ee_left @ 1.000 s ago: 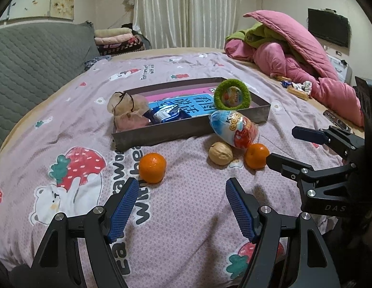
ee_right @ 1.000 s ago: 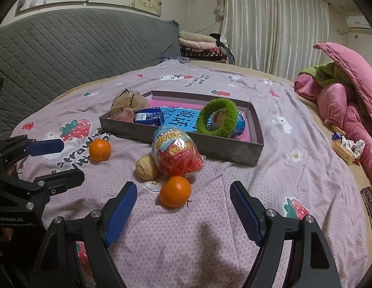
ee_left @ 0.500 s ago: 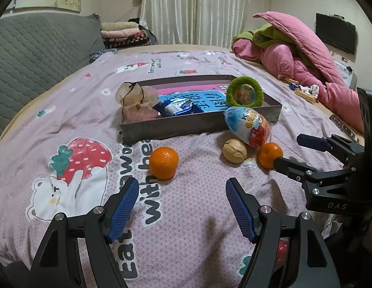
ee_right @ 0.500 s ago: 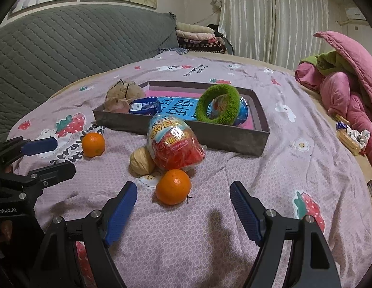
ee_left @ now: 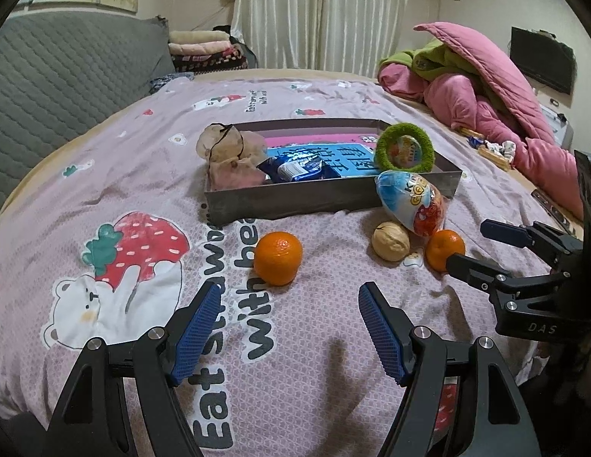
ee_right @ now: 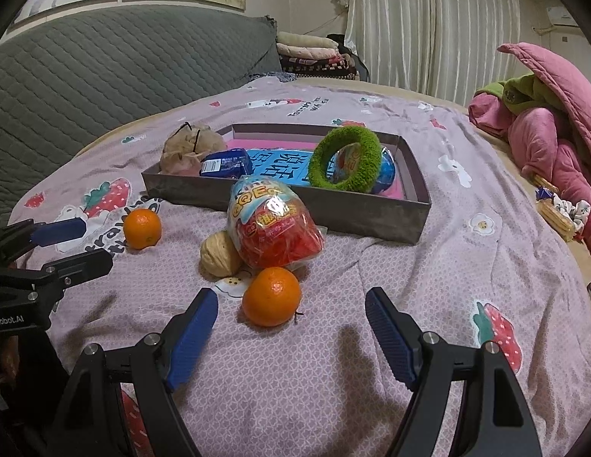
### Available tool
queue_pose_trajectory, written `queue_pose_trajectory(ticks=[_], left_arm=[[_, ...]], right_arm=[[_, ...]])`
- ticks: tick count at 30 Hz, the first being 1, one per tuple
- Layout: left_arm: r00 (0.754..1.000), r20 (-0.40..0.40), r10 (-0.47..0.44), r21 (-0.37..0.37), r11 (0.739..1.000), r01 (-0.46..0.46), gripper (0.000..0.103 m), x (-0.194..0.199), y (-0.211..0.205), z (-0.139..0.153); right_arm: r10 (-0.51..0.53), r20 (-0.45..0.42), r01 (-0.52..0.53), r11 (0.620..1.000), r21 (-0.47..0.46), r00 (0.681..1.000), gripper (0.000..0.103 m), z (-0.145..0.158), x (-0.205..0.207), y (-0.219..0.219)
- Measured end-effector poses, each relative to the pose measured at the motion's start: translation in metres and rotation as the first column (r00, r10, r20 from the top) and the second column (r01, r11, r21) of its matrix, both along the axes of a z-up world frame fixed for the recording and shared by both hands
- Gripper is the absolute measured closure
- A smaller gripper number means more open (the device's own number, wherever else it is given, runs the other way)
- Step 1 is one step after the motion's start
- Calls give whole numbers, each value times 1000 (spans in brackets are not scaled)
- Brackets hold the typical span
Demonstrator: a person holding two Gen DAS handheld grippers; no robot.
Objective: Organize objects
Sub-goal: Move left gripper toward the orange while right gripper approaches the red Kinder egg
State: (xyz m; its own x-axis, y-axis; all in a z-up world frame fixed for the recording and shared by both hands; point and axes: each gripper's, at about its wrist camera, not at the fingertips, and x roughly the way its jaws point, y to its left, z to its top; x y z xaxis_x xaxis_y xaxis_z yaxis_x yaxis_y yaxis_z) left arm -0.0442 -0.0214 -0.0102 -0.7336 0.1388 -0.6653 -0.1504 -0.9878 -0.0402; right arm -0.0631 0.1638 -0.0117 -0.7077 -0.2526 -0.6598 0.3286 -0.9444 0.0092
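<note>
The bed (ee_left: pixel 105 175), under a pink strawberry-print sheet, carries everything, with bare sheet running out to its rounded edges on both sides and in front of both grippers. Toward the middle sits a shallow grey tray (ee_left: pixel 295 202) holding a beige mesh pouch (ee_left: pixel 229 152), a blue snack packet (ee_left: pixel 295 169) and a green fuzzy ring (ee_left: pixel 404 151) leaning upright at its right end. Just outside the tray's near wall, an egg-shaped snack bag (ee_right: pixel 272 224) leans against it, touching a walnut (ee_right: pixel 220 254) on one side, with the right-hand tangerine (ee_right: pixel 272 296) just in front. The left-hand tangerine (ee_left: pixel 278 258) lies apart from that cluster, alone on the sheet. The left gripper (ee_left: pixel 288 327) is spread wide, empty, with the left-hand tangerine just beyond its fingertips; the right gripper (ee_right: pixel 291 337) is likewise spread and empty, with the right-hand tangerine just ahead, slightly left of the gap's centre. Only the right wrist view shows a blue egg-shaped toy (ee_right: pixel 385 169) behind the ring; only the left wrist view shows the wall-mounted screen (ee_left: pixel 543 59).
</note>
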Motion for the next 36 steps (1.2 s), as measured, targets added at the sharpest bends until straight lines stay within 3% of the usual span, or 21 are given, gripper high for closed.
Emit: queue_pose_trajectory(ticks=[36], left_arm=[[1000,23,-2,16,1000,2,27,-28,-3,-18]], right_arm=[[15,-29,-15,1000,4,999,24,0,-25,-15]])
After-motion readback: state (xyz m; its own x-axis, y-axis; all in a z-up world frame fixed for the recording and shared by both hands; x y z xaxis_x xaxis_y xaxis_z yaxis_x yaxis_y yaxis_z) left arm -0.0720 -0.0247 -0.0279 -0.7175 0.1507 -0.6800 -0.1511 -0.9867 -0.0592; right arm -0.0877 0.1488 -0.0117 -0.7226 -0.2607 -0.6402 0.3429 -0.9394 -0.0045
